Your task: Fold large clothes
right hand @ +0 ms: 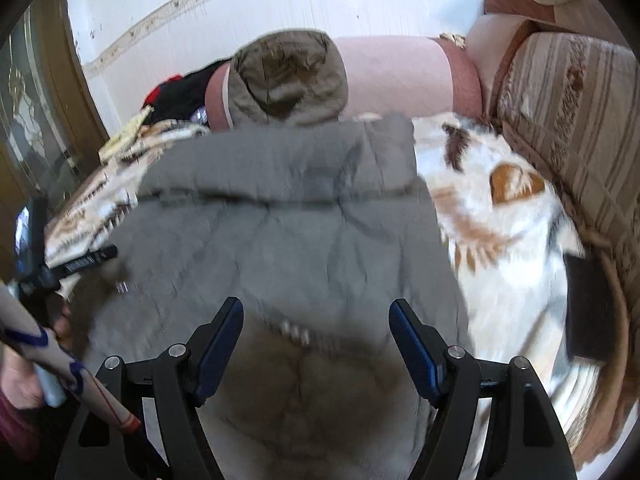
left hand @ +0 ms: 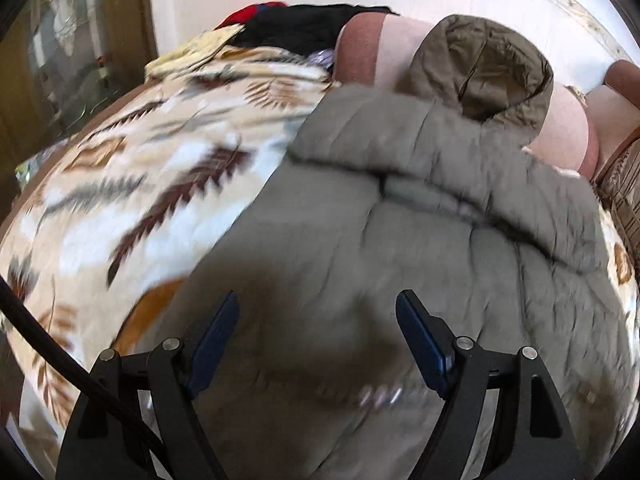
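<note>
Both claws gape over a grey-green padded coat on a bed

The left claw [left hand: 318,308] and right claw [right hand: 316,312] each stand wide apart with nothing between the blue pads, hovering above the coat [left hand: 360,260]. The coat lies flat on a leaf-patterned blanket [left hand: 132,184], its hood [left hand: 484,68] resting against a pink bolster [right hand: 396,76] by the wall. A pile of dark and red clothes [left hand: 296,28] sits beyond the blanket. Both views are motion-blurred

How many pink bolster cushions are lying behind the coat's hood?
2. One pink bolster lies directly behind the hood of the grey coat. A second bolster sits further right, by the striped cushion. More may be hidden.
</note>
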Motion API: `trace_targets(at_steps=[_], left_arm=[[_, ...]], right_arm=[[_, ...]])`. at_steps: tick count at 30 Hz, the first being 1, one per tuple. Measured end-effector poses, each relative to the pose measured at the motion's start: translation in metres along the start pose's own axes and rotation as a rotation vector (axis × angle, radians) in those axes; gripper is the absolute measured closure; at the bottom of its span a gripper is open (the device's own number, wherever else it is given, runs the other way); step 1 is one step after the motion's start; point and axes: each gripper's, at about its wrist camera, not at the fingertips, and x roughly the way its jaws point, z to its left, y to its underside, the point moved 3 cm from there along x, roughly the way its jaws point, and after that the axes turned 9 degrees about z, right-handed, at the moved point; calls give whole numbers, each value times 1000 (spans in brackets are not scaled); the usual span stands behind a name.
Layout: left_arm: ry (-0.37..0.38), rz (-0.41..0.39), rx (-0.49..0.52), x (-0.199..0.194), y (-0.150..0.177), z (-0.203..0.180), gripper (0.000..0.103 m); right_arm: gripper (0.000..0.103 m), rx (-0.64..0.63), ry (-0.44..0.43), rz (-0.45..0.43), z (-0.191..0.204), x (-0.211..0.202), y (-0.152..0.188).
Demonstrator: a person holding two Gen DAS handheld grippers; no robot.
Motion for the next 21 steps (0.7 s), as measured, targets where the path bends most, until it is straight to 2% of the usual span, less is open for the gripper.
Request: trace_targets(at_steps=[2,5,9,11,14,18,19,21], left_arm=[[33,-22,-1,1,-27,-11,23],[30,-56,43,13,-58,-33,23],[55,-15,101,42,-68,-46,23],[82,-45,123,40,-71,-46,23],[84,-118,155,34,-80,-43,23],[107,-130,101,35,-90,-29,23],[111,-126,88,37,-91,-27,23],[109,-122,68,42,-94,-25,23]], right_arm=[[23,-2,-3,-11,2,-9,-27],[23,4,-5,-33,7,-23,-76],[23,3,-12,-43,18,-28,-136],[23,-12,6,-48,23,-24,-164],[23,-31,31,-60,30,-5,-228],[23,-21,64,-66,29,35,-305],[23,-1,57,-60,27,46,-322],[23,101,-18,-39,18,73,-359]])
